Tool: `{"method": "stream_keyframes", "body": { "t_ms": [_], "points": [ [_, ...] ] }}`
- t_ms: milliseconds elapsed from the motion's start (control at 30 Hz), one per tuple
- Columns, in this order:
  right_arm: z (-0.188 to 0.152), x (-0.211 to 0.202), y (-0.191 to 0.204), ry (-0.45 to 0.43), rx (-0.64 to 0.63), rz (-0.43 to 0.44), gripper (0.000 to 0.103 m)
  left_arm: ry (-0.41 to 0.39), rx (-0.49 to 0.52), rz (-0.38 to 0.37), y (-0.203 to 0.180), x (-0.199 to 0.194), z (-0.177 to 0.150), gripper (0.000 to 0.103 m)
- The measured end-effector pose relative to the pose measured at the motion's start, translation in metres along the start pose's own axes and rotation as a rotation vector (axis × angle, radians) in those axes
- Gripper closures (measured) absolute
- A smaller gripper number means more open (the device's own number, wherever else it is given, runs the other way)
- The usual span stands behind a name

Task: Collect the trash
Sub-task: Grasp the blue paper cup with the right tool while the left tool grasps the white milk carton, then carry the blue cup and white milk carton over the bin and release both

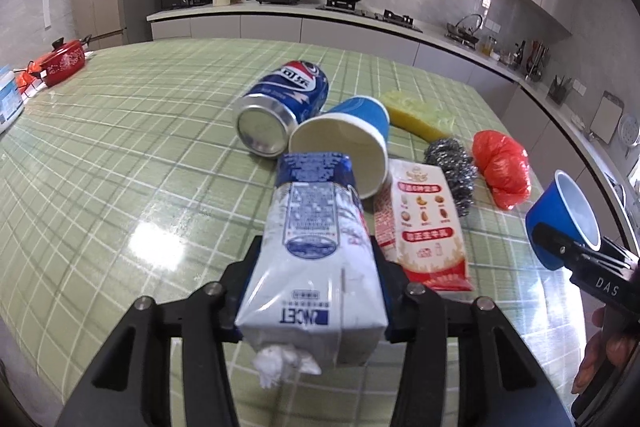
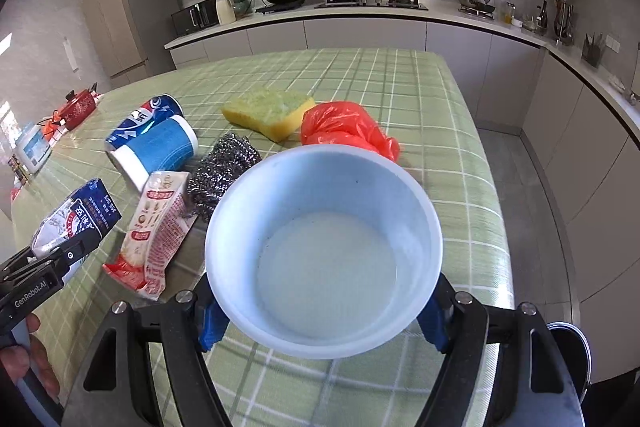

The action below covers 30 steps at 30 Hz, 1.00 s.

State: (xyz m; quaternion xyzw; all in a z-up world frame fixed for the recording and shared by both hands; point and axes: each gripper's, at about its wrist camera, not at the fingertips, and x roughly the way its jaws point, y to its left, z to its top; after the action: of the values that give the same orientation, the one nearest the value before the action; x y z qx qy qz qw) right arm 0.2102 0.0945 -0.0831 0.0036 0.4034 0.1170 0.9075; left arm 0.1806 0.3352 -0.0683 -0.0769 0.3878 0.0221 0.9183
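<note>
Nearest, left gripper (image 1: pixel 316 267), angled down toward the table: clenched on a crumpled blue-and-white milk carton (image 1: pixel 316 251), lifted, its torn end toward the camera. Right gripper (image 2: pixel 320 311), likewise angled down: grasping a blue paper cup with white interior (image 2: pixel 324 251), mouth facing the camera, clear of the green checked tablecloth (image 2: pixel 460 187). Just beyond the carton: a flattened red-and-cream carton (image 1: pixel 424 227), a second blue paper cup (image 1: pixel 344 143) on its side, a blue cola can (image 1: pixel 280 107) touching it. Farther right: steel-wool scourer (image 1: pixel 452 167), red plastic bag (image 1: pixel 502 171), yellow sponge (image 1: pixel 416 115).
</note>
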Motion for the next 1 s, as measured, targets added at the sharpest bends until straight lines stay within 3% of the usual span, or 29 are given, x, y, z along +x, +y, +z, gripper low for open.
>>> {"method": "stream_keyframes", "body": {
  "t_ms": [367,1000],
  "points": [
    [-0.011,-0.033,-0.019,-0.031,0.008,0.004,0.026,-0.052,0.033,-0.034,-0.038,-0.021,0.004,0.055],
    [-0.045,-0.123,-0.127,-0.086,0.113,-0.13,0.026,-0.065,0.19,-0.207,-0.171,-0.038,-0.011,0.055]
  ]
}}
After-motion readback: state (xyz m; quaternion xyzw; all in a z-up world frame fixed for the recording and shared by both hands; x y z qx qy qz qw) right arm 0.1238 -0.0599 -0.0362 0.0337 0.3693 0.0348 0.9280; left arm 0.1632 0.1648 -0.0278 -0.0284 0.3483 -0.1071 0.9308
